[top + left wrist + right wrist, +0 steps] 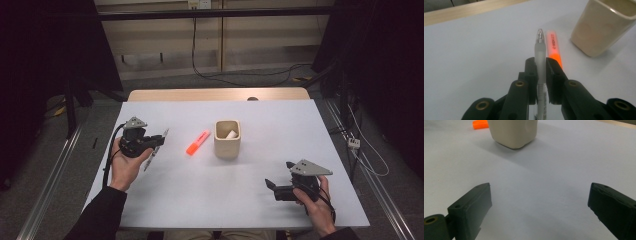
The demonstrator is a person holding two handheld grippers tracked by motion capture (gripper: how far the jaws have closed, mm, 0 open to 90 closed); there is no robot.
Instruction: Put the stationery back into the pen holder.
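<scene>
Counter (225, 185), white. Beige cup (227, 139) mid-counter; from above we see something white inside. Orange highlighter (198, 142) lies left of it. Right gripper (539, 212): fingers spread wide, nothing between. Left gripper (540, 66): fingers pinching a frosted pen (540, 53) above the counter; the left gripper view shows its clear tip.

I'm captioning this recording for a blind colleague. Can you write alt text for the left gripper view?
The left gripper has its two black jaws closed on a frosted clear pen that points away over a white table. An orange highlighter lies just beyond, beside a beige cup.
</scene>
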